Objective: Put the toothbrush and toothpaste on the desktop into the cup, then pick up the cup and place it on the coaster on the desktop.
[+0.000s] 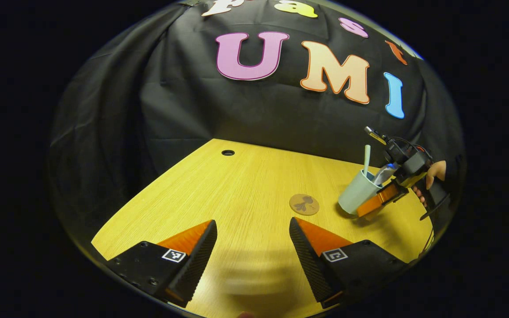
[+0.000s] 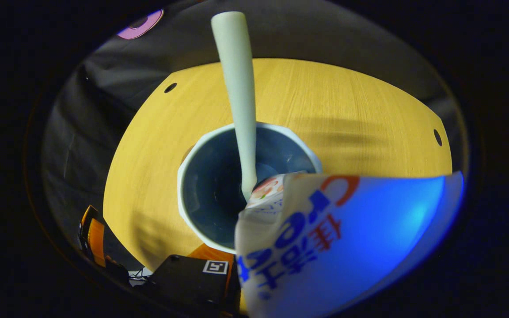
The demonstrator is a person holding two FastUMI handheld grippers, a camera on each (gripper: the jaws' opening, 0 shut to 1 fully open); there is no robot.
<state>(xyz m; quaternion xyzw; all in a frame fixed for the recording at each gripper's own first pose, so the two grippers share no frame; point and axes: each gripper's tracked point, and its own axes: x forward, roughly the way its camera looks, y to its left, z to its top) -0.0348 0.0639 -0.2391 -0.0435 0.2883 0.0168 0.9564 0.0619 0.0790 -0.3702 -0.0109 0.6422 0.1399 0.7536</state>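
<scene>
Looking along my left tool [image 1: 252, 247], I see the wooden worktop [image 1: 245, 190] spread out ahead, the biggest thing here, with a small round hole [image 1: 227, 153] near its far edge. My left tool hangs low over the near part of the worktop with its fingers wide apart and nothing between them. Off to the right in the left gripper view, my right tool [image 1: 376, 202] grips the cup [image 1: 358, 192], one finger lying along the cup's outer wall; the cup is tilted, and I cannot tell whether its base touches the worktop or sits just above it. My hand [image 1: 433, 174] shows behind that tool. In the right gripper view I look straight down into the cup [image 2: 219, 176], its pale rim ringing a dark inside. My right tool's near finger [image 2: 210, 254] sits against the rim at the bottom, while the other finger is hidden behind the toothpaste, so I cannot tell if both press on the cup. The toothpaste [image 2: 347, 229] stands in the cup, its flat end looming close to the camera. The toothbrush [image 2: 241, 101] leans in the cup too, handle end up. The coaster [image 1: 304, 204] lies flat on the worktop, near the cup and to its left, bare.
</scene>
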